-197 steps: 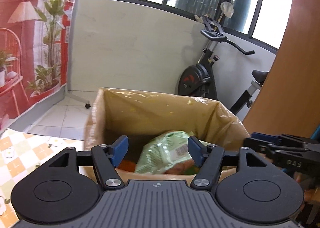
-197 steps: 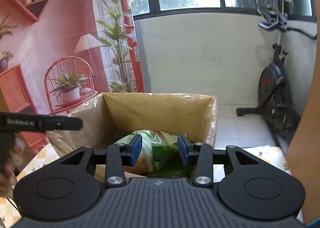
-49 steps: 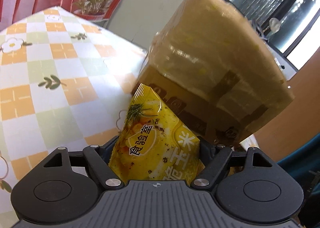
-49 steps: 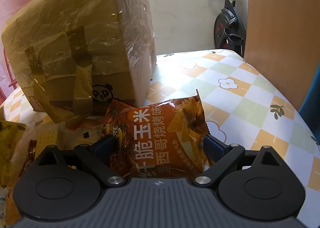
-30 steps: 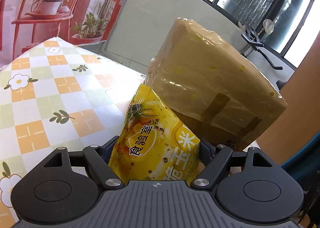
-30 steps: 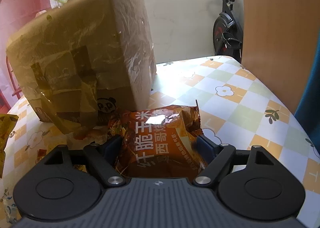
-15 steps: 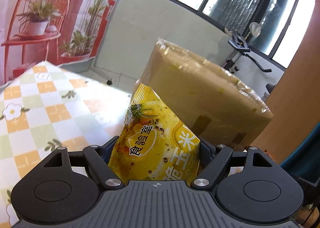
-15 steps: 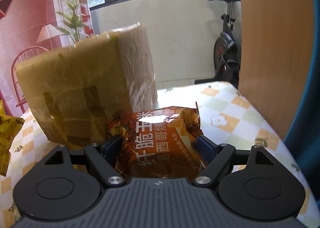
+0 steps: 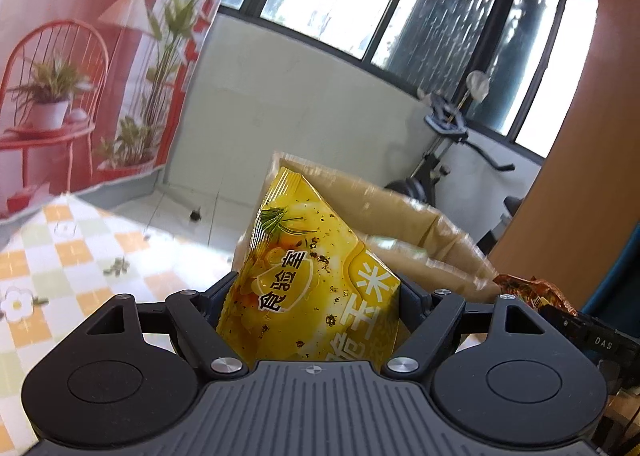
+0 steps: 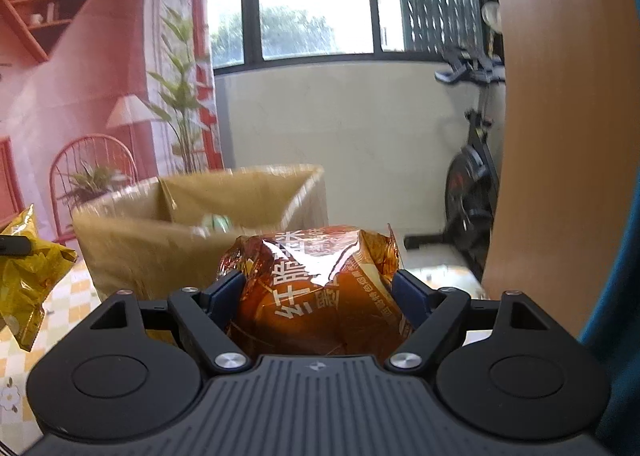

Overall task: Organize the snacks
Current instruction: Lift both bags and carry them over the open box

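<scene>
Checked tablecloth (image 9: 80,256) under a window, a taped box (image 10: 192,232) standing open-topped ahead of both grippers.

Left gripper (image 9: 316,296) is clamped wide on a yellow bag (image 9: 308,288): the bag stands upright between the jaws, its sealed top tilted toward 11 o'clock and overlapping the box's near wall. Right gripper (image 10: 320,292) is likewise closed wide on an orange bag (image 10: 320,288), which fills the gap between the blue pads (image 10: 412,296) and bulges toward 12 o'clock, just short of the box rim. From the right wrist view the yellow bag shows at 9 o'clock, beside the box; from the left wrist view the orange bag peeks in at 3 o'clock. Something green (image 10: 216,221) lies inside the box. An exercise bike (image 10: 472,175) stands at 2 o'clock by the wall.
</scene>
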